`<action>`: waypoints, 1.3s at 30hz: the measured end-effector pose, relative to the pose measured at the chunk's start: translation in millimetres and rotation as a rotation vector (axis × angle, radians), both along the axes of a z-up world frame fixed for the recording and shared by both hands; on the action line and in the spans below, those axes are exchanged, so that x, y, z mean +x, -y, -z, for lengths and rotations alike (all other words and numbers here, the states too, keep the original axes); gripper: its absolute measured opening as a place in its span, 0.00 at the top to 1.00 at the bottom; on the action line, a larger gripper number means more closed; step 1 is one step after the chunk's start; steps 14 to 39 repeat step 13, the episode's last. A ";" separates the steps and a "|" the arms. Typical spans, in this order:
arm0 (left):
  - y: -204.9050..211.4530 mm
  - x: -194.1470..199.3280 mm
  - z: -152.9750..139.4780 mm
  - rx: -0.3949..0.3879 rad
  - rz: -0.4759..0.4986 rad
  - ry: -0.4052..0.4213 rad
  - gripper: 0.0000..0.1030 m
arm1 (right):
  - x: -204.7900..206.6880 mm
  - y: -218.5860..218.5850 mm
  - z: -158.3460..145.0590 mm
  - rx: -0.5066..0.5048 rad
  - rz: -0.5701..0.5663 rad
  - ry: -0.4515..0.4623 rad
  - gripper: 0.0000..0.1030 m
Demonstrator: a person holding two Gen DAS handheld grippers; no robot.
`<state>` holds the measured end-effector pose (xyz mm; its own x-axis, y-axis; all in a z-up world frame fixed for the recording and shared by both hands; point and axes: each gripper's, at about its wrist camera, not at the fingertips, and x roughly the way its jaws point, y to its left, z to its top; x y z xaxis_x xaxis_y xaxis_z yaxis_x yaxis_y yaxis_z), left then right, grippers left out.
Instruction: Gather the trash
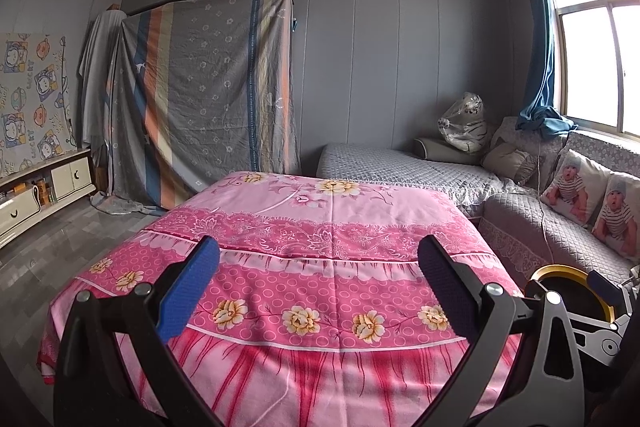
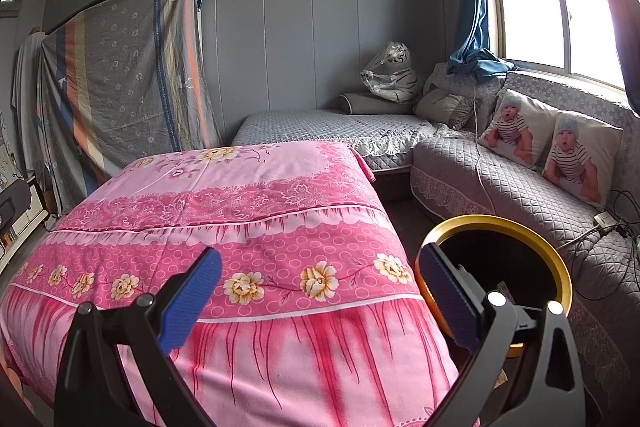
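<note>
A black trash bin with a gold rim (image 2: 496,223) stands on the floor between the pink-covered table and the sofa; a scrap of paper (image 2: 505,289) lies inside it. It also shows in the left wrist view (image 1: 576,273) at the right edge. My left gripper (image 1: 318,287) is open and empty above the pink floral cloth (image 1: 320,227). My right gripper (image 2: 320,295) is open and empty, its right finger over the bin's near rim. No trash shows on the cloth.
A grey quilted corner sofa (image 2: 500,179) with two baby-print cushions (image 2: 576,151) runs along the right under the window. A bagged plush tiger (image 2: 390,73) sits in its corner. A sheet-covered wardrobe (image 1: 208,95) stands at the back left, a low cabinet (image 1: 40,187) far left.
</note>
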<state>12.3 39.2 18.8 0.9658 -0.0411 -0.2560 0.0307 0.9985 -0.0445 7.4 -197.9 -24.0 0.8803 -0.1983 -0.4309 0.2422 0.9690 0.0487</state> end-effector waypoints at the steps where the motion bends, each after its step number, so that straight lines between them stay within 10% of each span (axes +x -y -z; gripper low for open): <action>1: 0.0 0.3 0.0 0.003 0.000 0.000 0.08 | 0.3 0.1 -0.2 0.000 -0.001 0.000 0.08; 39: 0.0 4.6 1.9 -0.005 0.009 -0.025 0.08 | 0.6 0.7 0.5 0.001 -0.003 -0.003 0.08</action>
